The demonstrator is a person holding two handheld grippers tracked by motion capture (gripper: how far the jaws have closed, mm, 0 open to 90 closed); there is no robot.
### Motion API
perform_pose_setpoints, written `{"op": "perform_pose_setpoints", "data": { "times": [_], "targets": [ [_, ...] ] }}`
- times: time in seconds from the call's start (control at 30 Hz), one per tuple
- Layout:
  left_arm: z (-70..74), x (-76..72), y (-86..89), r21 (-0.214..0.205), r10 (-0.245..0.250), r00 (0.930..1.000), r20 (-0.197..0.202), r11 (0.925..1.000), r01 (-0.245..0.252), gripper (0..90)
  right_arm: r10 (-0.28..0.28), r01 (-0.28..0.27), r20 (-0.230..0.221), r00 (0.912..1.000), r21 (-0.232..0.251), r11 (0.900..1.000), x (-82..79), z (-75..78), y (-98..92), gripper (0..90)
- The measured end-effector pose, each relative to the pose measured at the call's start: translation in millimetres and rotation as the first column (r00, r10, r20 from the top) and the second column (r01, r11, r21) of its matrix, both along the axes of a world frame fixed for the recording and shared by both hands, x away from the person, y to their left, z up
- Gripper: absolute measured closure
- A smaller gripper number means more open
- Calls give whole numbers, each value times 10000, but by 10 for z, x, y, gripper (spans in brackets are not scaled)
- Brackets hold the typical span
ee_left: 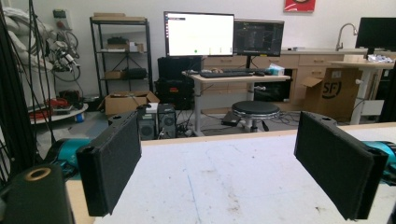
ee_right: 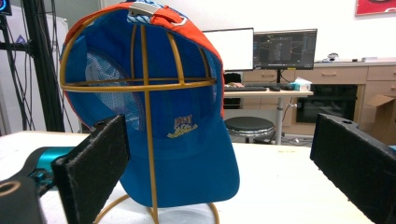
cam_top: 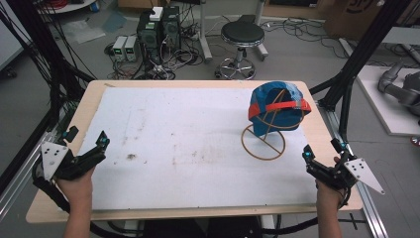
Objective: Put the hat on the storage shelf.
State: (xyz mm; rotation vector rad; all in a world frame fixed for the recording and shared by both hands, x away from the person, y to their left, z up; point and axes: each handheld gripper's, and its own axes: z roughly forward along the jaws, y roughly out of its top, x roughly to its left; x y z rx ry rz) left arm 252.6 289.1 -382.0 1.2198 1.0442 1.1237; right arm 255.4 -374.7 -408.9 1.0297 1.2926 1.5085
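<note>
cap logo (ee_right: 185, 127): too small to read | stand ring (ee_right: 154, 205): cut off at bottom edge

A blue cap (cam_top: 275, 110) with orange trim sits on a gold wire stand (cam_top: 263, 144), upright on the worktop's (cam_top: 188, 148) far right.

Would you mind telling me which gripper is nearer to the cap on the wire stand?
Right. The right gripper sits at the table's near right corner, just in front of the cap. The left gripper is at the near left edge, across the table from it.
</note>
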Motion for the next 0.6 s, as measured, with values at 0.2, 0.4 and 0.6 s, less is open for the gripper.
{"op": "perform_pose_setpoints", "data": {
  "times": [0.2, 0.4, 0.6],
  "targets": [
    [-7, -14, 8, 76, -37, 10000, -47, 10000, 37, 152, 73, -73, -15, 10000, -20, 10000, 34, -3, 40, 45],
    [-15, -33, 34, 81, -27, 10000, -88, 10000, 27, 152, 137, -137, -35, 9999, 61, 9999, 57, -7, 55, 45],
    [-12, -32, 41, 162, -122, 9999, -73, 9998, 123, 152, 250, -249, -26, 9997, 166, 9996, 64, -7, 86, 45]
  ]
}}
